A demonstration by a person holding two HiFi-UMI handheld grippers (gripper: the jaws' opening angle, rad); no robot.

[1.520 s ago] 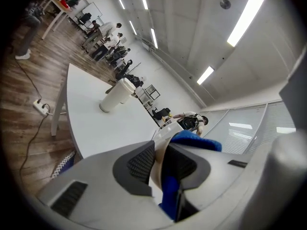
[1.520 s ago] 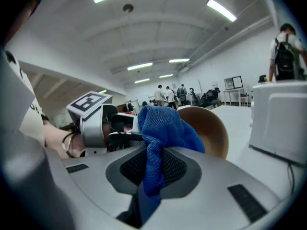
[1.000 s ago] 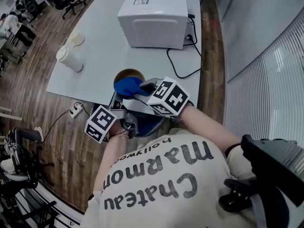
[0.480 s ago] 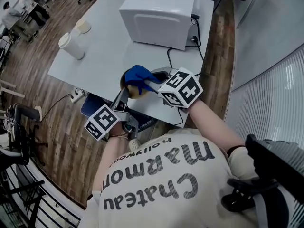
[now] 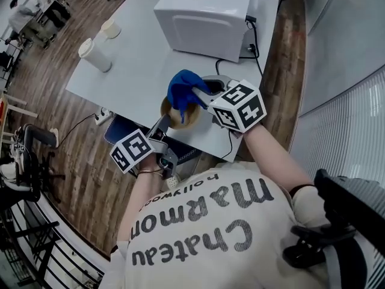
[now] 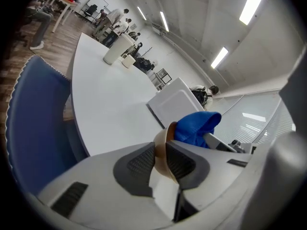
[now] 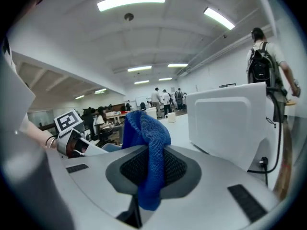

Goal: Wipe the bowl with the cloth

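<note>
Bench [image 5: 138, 65]: upper frame. Bowl [image 5: 178, 120]: frame centre, by bench's near edge. Left hand-held gripper [image 5: 163, 124] closing, bowl rim pinched between jaws. Right hand-held gripper [image 5: 197, 96] clamps blue cloth [image 5: 182, 86] over bowl. Judgement: steady rim, press cloth inside, sweep round.

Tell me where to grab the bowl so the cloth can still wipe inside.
Take the thin rim on the near side, coming in from the person's side: one finger inside, one outside. The wall of the bowl is thin, and this grip leaves its hollow free for the cloth. The left gripper is closing on that rim.
</note>
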